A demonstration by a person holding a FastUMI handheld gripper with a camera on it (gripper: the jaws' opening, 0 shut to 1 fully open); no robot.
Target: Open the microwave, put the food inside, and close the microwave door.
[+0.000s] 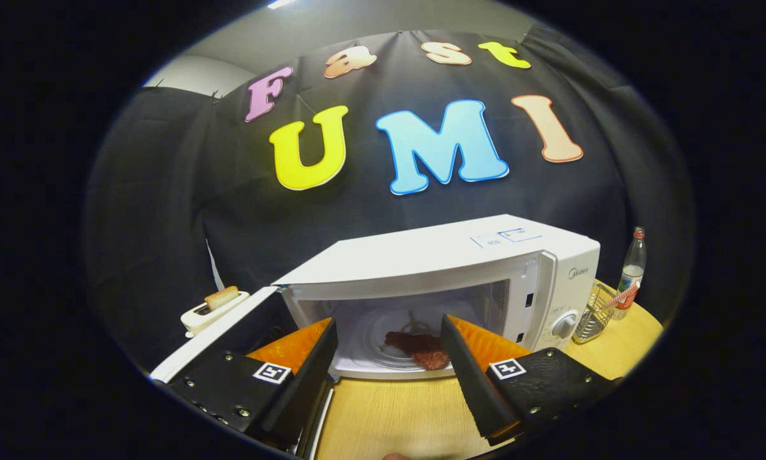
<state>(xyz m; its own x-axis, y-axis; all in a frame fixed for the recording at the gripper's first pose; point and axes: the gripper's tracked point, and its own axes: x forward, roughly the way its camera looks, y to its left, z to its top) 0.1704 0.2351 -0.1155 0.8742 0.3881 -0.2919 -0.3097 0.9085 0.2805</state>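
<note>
Microwave [446, 268], door [210, 338] swung open, is set on a wooden table [395, 415]; meat [421, 348] lies inside. Gripper [389, 332] is held wide apart, empty.

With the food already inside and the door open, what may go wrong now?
1. The open gripper sits in front of the white microwave; swinging the open door may strike its fingers.
2. The reddish-brown food lies near the glass turntable's front edge and may be dragged out.
</note>
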